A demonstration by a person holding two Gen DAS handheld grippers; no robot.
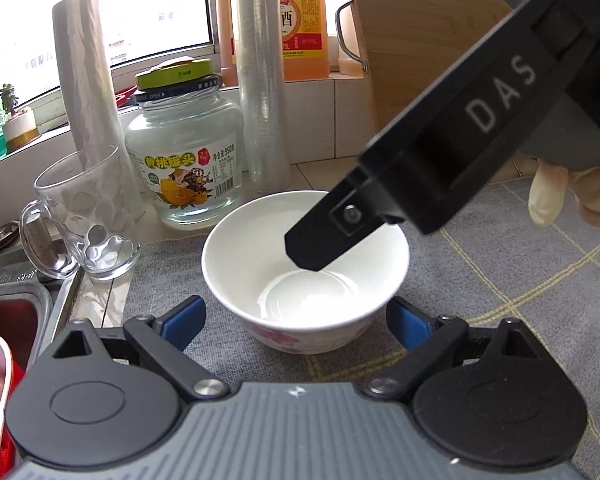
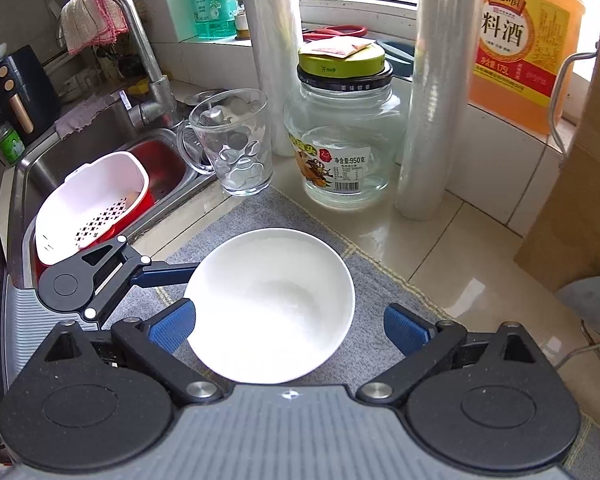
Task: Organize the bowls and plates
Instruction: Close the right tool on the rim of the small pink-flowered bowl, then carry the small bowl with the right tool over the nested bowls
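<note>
So far nothing is gripped: the white bowl (image 1: pixel 306 268) sits on the grey mat (image 1: pixel 480 280) of the tabletop, framed by the left tongs (image 1: pixel 296 320) and right tongs (image 2: pixel 290 328), both spread wide; all sorting is judged still outstanding.

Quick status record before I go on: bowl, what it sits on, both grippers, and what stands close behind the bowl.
bowl: white bowl, upright, empty, pink flower print outside
surface: grey checked mat on the counter
left gripper: open, pads either side of the bowl, not touching
right gripper: open, above the bowl
behind bowl: glass mug, glass jar, film roll
left of mat: sink with white strainer basket
</note>
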